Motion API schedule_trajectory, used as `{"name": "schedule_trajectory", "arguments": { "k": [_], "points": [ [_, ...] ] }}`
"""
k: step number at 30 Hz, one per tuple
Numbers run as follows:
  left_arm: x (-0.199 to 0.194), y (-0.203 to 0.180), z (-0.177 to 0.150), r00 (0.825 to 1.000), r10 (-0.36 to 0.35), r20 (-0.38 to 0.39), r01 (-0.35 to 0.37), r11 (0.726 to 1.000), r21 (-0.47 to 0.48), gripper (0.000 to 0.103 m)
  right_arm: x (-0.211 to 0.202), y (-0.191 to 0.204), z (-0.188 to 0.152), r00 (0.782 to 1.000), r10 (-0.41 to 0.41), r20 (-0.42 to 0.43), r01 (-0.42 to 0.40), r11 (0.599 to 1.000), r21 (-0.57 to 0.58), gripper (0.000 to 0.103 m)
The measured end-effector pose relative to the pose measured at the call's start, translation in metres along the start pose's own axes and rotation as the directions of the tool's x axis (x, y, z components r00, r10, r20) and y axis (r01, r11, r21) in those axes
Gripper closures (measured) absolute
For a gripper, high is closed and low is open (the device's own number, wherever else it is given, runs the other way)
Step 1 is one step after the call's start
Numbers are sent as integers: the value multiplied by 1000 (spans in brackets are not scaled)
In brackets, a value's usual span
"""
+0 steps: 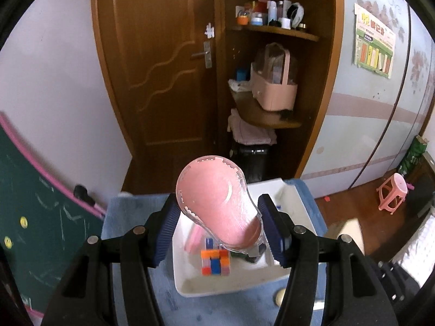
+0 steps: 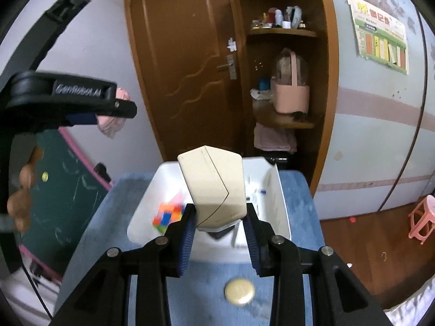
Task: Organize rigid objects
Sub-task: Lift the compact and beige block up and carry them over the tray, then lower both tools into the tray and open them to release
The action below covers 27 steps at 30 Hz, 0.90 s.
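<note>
Above the blue-covered table (image 2: 296, 190), a white bin (image 2: 280, 206) holds a multicoloured cube (image 2: 167, 214). My right gripper (image 2: 220, 217) clamps a cream box (image 2: 214, 187) over the bin; my left gripper (image 1: 217, 225) grips a pink, clear-edged bulb-shaped case (image 1: 214, 203) above it. A round cream disc (image 2: 239, 294) lies on the table.

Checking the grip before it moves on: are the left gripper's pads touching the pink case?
Touching. The left wrist view shows both pads pressed against the pink case, one on each side.
</note>
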State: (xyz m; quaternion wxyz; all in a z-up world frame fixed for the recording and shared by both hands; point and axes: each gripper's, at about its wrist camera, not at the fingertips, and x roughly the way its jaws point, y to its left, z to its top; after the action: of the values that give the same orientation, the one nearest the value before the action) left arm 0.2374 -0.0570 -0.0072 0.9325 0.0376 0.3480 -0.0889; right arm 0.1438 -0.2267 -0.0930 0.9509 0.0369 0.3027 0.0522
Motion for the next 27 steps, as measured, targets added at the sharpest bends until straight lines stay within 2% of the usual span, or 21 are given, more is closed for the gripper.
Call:
{"name": "schedule_trajectory", "arguments": {
  "k": [4, 7, 12, 16, 19, 24, 27],
  "points": [
    [19, 2, 14, 1000, 10, -10, -10, 1000, 7, 40, 12, 1, 37, 999, -40, 23, 39, 998, 40, 68],
    [46, 3, 16, 998, 58, -28, -57, 998, 30, 40, 22, 1, 59, 997, -75, 26, 73, 994, 78, 68],
    [107, 6, -2, 982, 141, -124, -132, 988, 79, 40, 51, 0, 72, 995, -91, -26, 94, 988, 122, 68],
    [145, 11, -20, 964, 169, -206, -156, 985, 79, 40, 84, 1, 60, 990, -87, -115, 101, 986, 130, 68],
    [172, 13, -35, 945, 185, -270, -169, 982, 81, 40, 109, 1, 45, 977, -99, -188, 123, 985, 120, 68],
    [197, 13, -55, 920, 203, -336, -174, 978, 114, 40, 144, -1, 12, 946, -110, -305, 148, 984, 104, 68],
    [206, 10, -62, 912, 203, -357, -165, 977, 133, 40, 160, 0, -4, 927, -120, -357, 161, 983, 87, 68]
  ]
}}
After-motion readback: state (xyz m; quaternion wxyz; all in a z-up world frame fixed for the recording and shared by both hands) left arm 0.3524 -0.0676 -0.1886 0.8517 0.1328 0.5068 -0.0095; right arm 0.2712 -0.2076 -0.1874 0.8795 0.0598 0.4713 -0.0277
